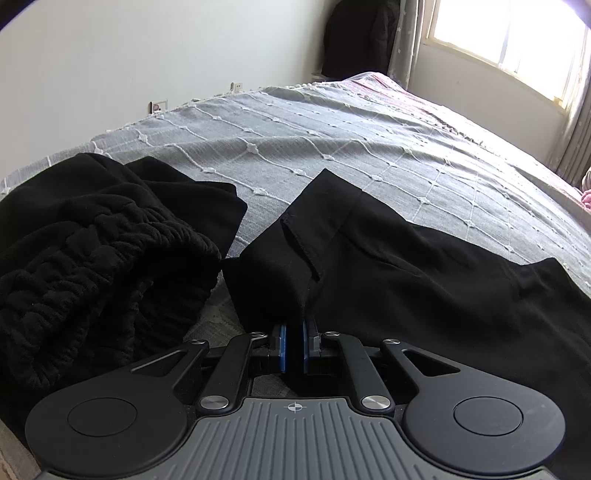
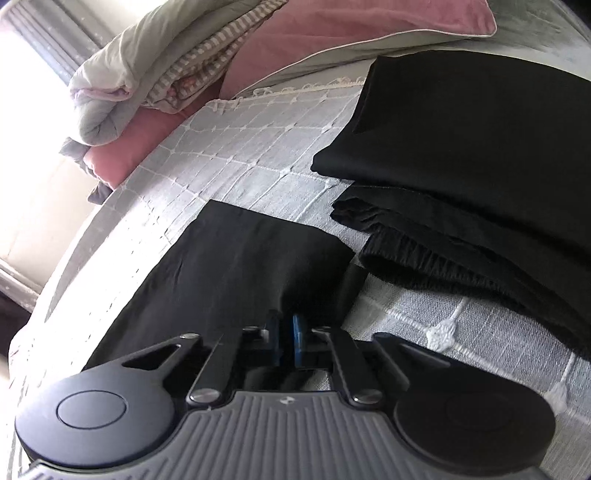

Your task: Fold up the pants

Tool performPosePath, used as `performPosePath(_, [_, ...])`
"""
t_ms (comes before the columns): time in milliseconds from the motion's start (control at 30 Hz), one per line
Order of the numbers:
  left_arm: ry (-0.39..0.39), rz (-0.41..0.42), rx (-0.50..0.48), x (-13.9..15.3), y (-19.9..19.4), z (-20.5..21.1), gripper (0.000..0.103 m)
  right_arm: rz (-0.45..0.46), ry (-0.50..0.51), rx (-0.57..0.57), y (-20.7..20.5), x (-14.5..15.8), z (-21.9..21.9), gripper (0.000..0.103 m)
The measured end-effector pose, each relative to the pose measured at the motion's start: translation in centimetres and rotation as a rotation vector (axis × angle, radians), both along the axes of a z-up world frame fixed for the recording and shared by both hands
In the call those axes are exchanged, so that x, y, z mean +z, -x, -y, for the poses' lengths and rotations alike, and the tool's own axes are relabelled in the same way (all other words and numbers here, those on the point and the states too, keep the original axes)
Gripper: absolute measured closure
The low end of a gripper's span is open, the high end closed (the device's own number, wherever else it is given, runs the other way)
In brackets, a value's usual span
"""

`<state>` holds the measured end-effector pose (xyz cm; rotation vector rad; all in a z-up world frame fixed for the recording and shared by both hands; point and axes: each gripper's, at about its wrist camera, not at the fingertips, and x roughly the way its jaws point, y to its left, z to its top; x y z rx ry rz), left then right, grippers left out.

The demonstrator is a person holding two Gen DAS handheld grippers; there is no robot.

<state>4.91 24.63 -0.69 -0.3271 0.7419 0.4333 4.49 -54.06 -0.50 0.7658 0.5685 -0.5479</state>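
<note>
Pinching black cloth at the near edge of each view, both claws appear to be taking hold of the pants for a fold. The left claw [image 1: 294,341] has its blue pads nearly together on a bunched corner of the pants [image 1: 388,280], closed on the fabric. The right claw [image 2: 287,341] shows its pads close together with dark cloth of the pants [image 2: 236,266] rising between them; it looks clamped on that cloth, though the contact itself is shadowed.

The step in hand, as a judgement, is securing two hold points on the garment. The next move would call for lifting both ends together and carrying them across so the edges meet squarely, without dragging the bedspread [image 1: 332,122].

The pants are plain, smooth and black, lying flat on the grey checked bedspread with a hemmed edge turned up beyond the left claw. Farther left sits a rumpled black garment with an elastic waistband [image 1: 92,251]. In the right view, farther right, rests a stack of folded black clothes [image 2: 480,147]. Beyond lie a pink pillow [image 2: 351,33] and rolled bedding [image 2: 147,74].
</note>
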Motion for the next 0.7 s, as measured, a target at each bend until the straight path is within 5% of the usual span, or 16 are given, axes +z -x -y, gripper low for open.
performPosePath(200, [0.001, 0.004, 0.000, 0.0, 0.0, -0.2, 0.096, 0.018, 0.066, -0.019, 2.2, 2.2, -1.2, 0.061])
performPosePath(300, [-0.013, -0.004, -0.003, 0.0, -0.2, 0.0, 0.095, -0.043, 0.088, -0.014, 1.4, 1.0, -0.9, 0.061])
performPosePath(533, [-0.028, -0.018, -0.023, 0.1, -0.2, 0.2, 0.089, -0.007, 0.084, 0.008, 1.7, 0.8, -0.7, 0.060])
performPosePath(633, [0.001, -0.002, -0.017, 0.4, 0.2, 0.1, 0.084, -0.031, 0.075, -0.001, 1.6, 0.3, -0.6, 0.056])
performPosePath(700, [0.027, 0.024, -0.010, 1.0, 0.8, 0.1, 0.076, -0.038, 0.093, 0.006, 1.7, 0.5, -0.7, 0.038])
